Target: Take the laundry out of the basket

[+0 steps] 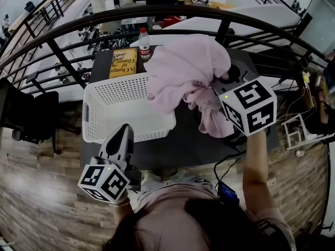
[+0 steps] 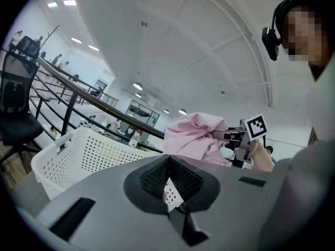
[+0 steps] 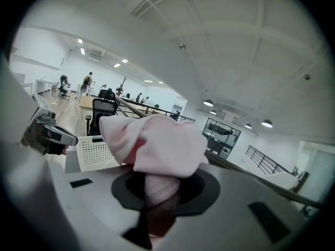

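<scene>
A white perforated basket [image 1: 94, 95] stands on the dark table [image 1: 183, 143]; nothing shows inside it. My right gripper [image 1: 217, 85] is shut on a bundle of pink laundry [image 1: 183, 69], which hangs over the basket's right end and the table beside it. In the right gripper view the pink laundry [image 3: 157, 140] bulges out of the right gripper [image 3: 159, 192] and hides the tips. My left gripper [image 1: 124, 129] sits at the basket's near side, jaws together and holding nothing. The left gripper view shows the left gripper [image 2: 168, 158], the basket [image 2: 78, 150], the laundry [image 2: 193, 135] and the right gripper [image 2: 230, 136].
A yellow book [image 1: 123, 63] and a water bottle [image 1: 144, 43] lie at the table's far edge, behind the basket. A black railing [image 1: 157, 12] curves round behind the table. A black chair [image 1: 31, 114] stands at the left, and cables [image 1: 230, 163] trail at the right.
</scene>
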{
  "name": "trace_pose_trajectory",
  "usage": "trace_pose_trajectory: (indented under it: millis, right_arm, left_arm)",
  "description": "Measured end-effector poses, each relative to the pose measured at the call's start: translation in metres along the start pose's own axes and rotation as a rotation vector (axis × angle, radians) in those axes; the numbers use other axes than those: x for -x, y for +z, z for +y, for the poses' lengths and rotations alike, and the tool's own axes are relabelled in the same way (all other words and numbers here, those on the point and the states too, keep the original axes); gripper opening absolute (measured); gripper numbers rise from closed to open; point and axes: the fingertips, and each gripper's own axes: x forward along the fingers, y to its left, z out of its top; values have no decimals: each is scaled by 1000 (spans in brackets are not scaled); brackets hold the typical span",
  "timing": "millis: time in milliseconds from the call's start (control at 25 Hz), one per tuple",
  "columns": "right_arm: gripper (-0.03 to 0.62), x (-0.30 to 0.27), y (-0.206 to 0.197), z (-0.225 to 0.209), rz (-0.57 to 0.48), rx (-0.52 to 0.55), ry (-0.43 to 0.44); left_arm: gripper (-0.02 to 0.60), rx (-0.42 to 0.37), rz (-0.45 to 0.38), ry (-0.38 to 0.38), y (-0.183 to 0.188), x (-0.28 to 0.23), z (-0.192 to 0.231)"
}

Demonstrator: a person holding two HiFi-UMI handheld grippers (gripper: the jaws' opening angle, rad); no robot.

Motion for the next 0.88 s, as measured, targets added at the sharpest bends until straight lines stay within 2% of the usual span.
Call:
trace_pose_trajectory:
  millis: [240,720,880]
  right_arm:
    - [95,27,-18,-36,-13,-19,7]
    - [95,31,-29,-48,-55,-64,17]
    - [95,47,-44,-67,-50,-62,7]
  left_arm:
    - [-2,-6,9,2,-11,-20,-44]
    - [-2,-25,28,-28,-25,-42,-55]
    - [-2,-30,34,-35,-35,-51,-80]
